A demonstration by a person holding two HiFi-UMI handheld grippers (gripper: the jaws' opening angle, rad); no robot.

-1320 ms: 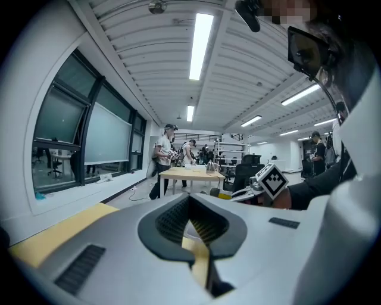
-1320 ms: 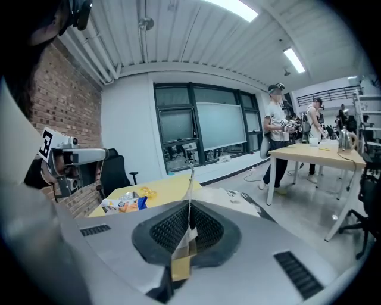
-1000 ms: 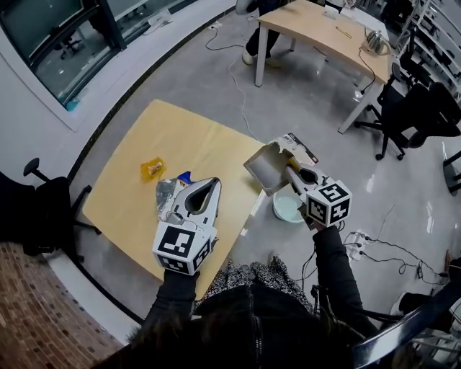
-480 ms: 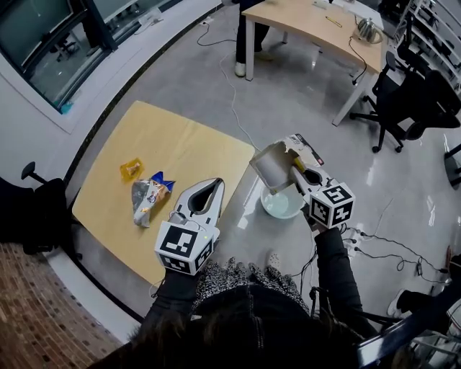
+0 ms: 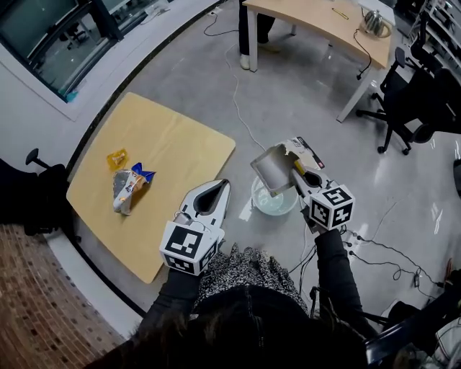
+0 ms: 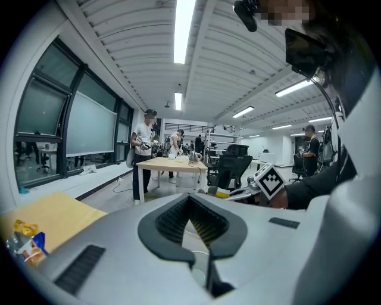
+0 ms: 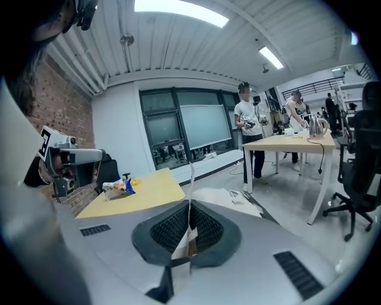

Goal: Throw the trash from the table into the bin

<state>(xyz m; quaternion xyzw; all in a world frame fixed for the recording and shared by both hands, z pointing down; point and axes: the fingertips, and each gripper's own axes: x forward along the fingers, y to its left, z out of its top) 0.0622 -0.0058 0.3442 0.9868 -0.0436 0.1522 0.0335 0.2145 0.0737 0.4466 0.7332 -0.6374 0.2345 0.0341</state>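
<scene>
- Right gripper (image 5: 294, 169): its jaws are closed tight on a thin edge of a torn cardboard carton (image 5: 274, 170). In the right gripper view the card stands up from between the pads.
- The left gripper (image 5: 220, 187) is held to the left of the right gripper. Its jaws are drawn together with nothing between them.
- The carton's grey inner face is turned up toward the head camera. A printed flap sticks out past the right gripper's tips on the far side.
- The bin (image 5: 261, 209) is pale and round and stands on the grey floor (image 5: 288, 94). In the head view it lies just under the right gripper's tips, and the carton covers part of its far rim. It sits between the two grippers, closer to the right one.
- The table (image 5: 173, 144) is pale wood and lies to the left of the left gripper, with its near edge running just beside that gripper.
- A crumpled silver snack bag (image 5: 125, 190) with blue and orange print lies on the table, well to the left of the left gripper. A small yellow wrapper (image 5: 117, 158) lies near it on the far side, not touching it.
- Cables (image 5: 238, 94) trail across the floor beyond both grippers.
- Far ahead stands a wooden desk (image 5: 317, 21) with a metal kettle (image 5: 376, 21) on it and a person (image 5: 249, 36) beside it. Black office chairs (image 5: 418, 94) stand off to the right.
</scene>
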